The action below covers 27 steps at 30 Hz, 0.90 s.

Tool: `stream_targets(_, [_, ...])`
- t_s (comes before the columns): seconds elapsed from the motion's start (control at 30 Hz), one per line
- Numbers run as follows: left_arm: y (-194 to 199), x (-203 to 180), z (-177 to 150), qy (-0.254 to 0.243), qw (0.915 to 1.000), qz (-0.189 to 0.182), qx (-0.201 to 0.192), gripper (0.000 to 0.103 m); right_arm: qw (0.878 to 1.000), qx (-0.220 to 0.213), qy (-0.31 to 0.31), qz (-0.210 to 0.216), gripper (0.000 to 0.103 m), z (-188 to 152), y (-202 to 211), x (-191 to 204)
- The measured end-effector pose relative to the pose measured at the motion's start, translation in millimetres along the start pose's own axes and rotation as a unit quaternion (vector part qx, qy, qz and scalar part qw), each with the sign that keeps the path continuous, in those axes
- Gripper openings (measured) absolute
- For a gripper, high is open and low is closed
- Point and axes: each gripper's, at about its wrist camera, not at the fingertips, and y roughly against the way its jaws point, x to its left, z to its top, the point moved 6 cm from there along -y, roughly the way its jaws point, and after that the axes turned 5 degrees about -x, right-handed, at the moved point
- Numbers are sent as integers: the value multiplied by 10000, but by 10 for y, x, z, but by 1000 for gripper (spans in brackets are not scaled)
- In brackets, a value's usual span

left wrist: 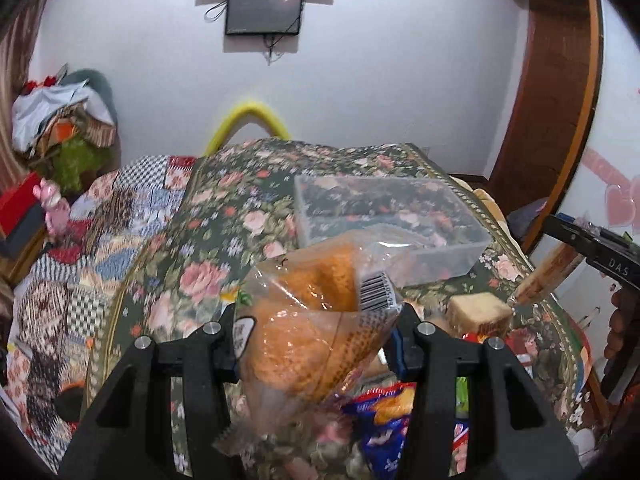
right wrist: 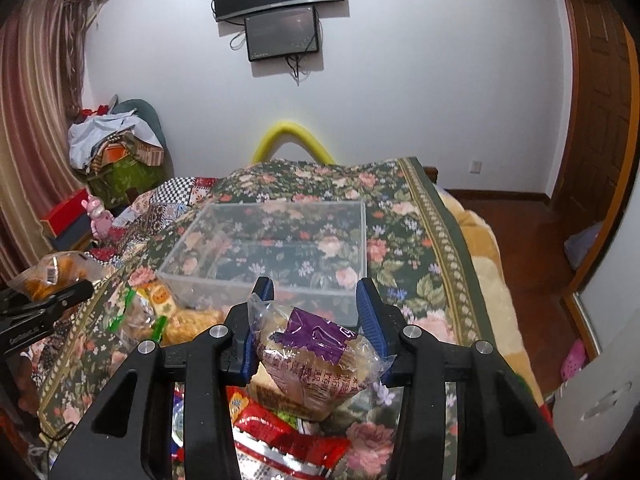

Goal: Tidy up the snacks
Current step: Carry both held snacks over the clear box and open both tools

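The clear plastic bin (right wrist: 276, 252) lies straight ahead of the right gripper (right wrist: 316, 320), nearer than the left. The right gripper clamps a purple-labelled cake packet (right wrist: 316, 360); the left gripper (left wrist: 316, 344) pinches an orange bun bag (left wrist: 308, 320).

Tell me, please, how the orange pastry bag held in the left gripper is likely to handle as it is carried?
The orange pastry bag looks light and soft: its clear wrapper is crinkled and bulges between the left gripper fingers, so it probably squashes easily. The loose plastic ends look floppy and perhaps slippery, so it may sag or twist.
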Motion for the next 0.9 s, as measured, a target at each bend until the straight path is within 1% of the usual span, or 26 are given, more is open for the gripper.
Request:
stream_targets(0.27, [-301, -138, 225, -105, 9999, -80, 33, 51, 9994, -293, 168, 26, 40, 304, -78, 59])
stream_targets(0.37, [-410, -185, 328, -95, 9998, -136, 68, 51, 9992, -358, 182, 10, 40, 421, -186, 71])
stream_targets(0.47, [-496, -251, 437, -128, 9997, -184, 9, 51, 9992, -384, 117, 74, 40, 500, -305, 76])
stream_targets(0.6, [-644, -342, 538, -176, 9996, -234, -5, 51, 9991, -389, 79, 141, 40, 564, -458, 96])
stream_targets(0.73, [-870, -387, 585, -185, 9995, -250, 101, 52, 9991, -377, 144, 129, 40, 570, -630, 137])
stream_targets(0.9, [-1208, -374, 556, -75, 9990, -229, 383, 52, 9994, -97, 305, 161, 40, 468, -893, 173])
